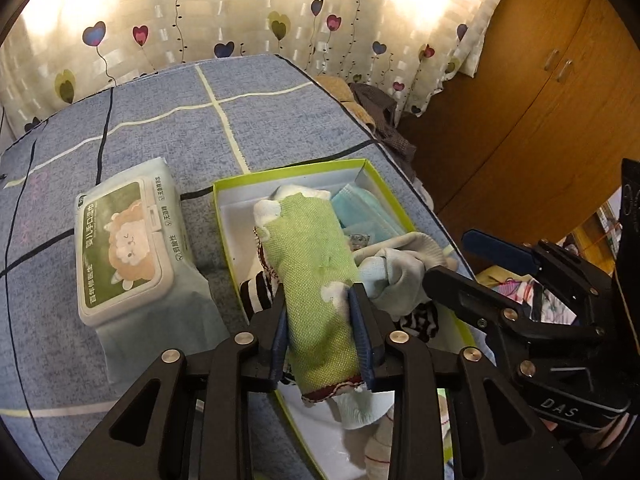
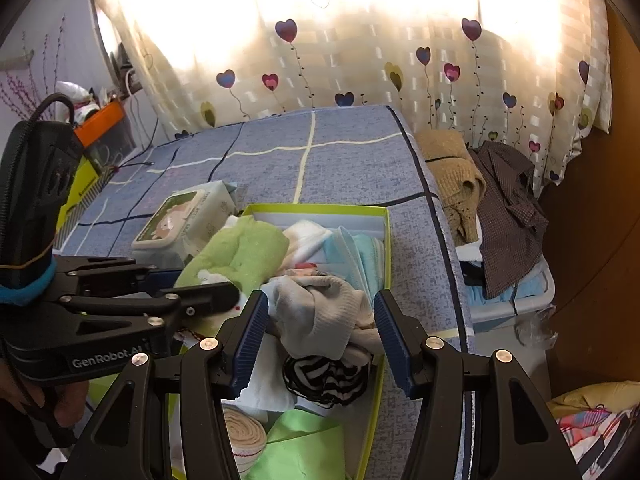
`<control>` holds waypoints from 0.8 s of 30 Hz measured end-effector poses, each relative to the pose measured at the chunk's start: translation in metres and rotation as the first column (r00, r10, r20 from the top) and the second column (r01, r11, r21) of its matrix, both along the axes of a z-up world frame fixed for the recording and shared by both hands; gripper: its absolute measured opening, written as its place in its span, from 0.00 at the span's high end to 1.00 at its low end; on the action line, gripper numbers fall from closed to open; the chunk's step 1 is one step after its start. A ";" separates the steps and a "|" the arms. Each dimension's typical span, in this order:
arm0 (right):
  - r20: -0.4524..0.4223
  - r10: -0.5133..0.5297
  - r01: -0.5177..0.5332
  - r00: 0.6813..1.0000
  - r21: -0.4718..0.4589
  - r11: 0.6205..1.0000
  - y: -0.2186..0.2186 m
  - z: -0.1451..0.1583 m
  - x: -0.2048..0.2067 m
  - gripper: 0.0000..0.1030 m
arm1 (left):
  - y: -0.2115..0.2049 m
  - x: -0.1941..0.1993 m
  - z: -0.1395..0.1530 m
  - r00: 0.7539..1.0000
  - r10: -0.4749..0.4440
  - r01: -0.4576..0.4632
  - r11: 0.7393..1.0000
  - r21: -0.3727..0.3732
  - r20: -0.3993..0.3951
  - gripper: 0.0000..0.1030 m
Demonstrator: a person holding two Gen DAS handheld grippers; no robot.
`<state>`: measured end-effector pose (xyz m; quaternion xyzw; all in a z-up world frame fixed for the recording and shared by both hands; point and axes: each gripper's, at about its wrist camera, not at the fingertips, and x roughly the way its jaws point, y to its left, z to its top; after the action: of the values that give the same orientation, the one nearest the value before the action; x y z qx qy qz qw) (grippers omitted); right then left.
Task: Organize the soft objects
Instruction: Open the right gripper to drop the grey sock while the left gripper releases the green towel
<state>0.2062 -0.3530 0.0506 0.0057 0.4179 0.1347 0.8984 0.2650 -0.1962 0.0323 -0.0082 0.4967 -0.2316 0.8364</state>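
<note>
Left gripper (image 1: 322,334): low centre of the left wrist view, its blue pads pressed on both sides of a rolled green cloth (image 1: 316,280), clamped near the roll's lower end.
Green cloth: a woven roll with white patches, lying lengthwise over the box (image 1: 224,216); I judge it light, limp and easily squashed, so the grip at mid-width suits it, though the free far end may droop or unroll.
Right gripper (image 2: 320,340): lower middle of the right wrist view, jaws apart, hovering over a crumpled grey-beige sock (image 2: 324,312); pads not pressing on it.
Grey-beige sock: soft, bunched and light; best pinched across its thick fold.
Striped cloth (image 2: 324,380): black-and-white, just below the sock inside the box.
Box: green-rimmed, white inside, mid-frame on the blue checked bedcover (image 1: 160,120); pale blue face masks (image 1: 368,208) at its far end.
Wet-wipe pack (image 1: 128,248): left of the box, lying on the cover.
Curtain (image 1: 240,20): heart-printed, upper frame, farthest.
</note>
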 end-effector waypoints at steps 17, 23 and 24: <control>0.034 -0.006 0.006 0.999 -0.005 1.000 0.006 0.018 -0.020 0.47 | 0.021 -0.026 0.037 0.993 0.018 -0.010 0.998 -0.064 0.118 0.56; 0.042 0.001 0.000 0.999 -0.012 1.000 0.013 0.024 -0.034 0.47 | 0.027 -0.044 0.046 0.991 0.017 -0.005 0.996 -0.090 0.133 0.56; 0.045 -0.001 0.001 0.999 -0.013 1.000 0.014 0.026 -0.038 0.47 | 0.028 -0.048 0.048 0.990 0.017 -0.004 0.996 -0.092 0.141 0.56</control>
<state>0.1685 -0.3386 0.0765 -0.0031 0.3983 0.1315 0.9077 0.2167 -0.1678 0.0806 -0.0326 0.4248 -0.2497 0.8696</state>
